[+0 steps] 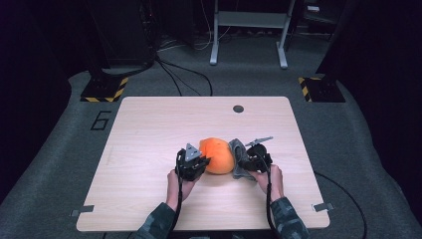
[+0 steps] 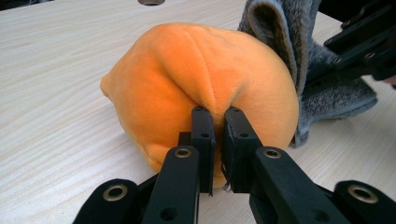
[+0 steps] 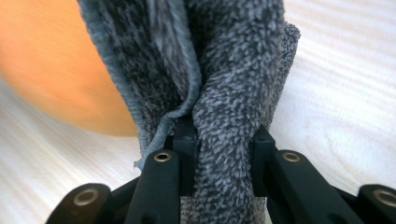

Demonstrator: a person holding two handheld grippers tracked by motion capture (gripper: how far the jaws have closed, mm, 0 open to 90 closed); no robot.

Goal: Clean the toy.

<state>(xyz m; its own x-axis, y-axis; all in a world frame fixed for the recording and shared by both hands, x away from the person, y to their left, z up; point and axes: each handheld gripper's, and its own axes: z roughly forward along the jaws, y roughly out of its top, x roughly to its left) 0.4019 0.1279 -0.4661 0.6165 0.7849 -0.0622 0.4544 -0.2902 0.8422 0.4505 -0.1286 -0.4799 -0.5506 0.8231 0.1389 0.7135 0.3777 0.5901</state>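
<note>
An orange plush toy (image 1: 217, 155) (image 2: 201, 79) lies near the middle of the wooden table (image 1: 149, 134). My left gripper (image 1: 199, 164) (image 2: 217, 122) is shut on a pinched fold of the orange plush at its near side. A grey fuzzy cloth (image 1: 239, 159) (image 2: 299, 60) (image 3: 224, 70) rests against the plush's right side. My right gripper (image 1: 251, 160) (image 3: 219, 149) is shut on a thick fold of this grey cloth, and the orange plush (image 3: 51, 70) sits blurred behind it. The right gripper's black jaws (image 2: 359, 46) show beyond the cloth in the left gripper view.
A round hole (image 1: 238, 108) sits in the table near its far edge. Beyond the table stand a white frame (image 1: 249, 30), cables and striped stand bases (image 1: 104, 89) on the grey floor.
</note>
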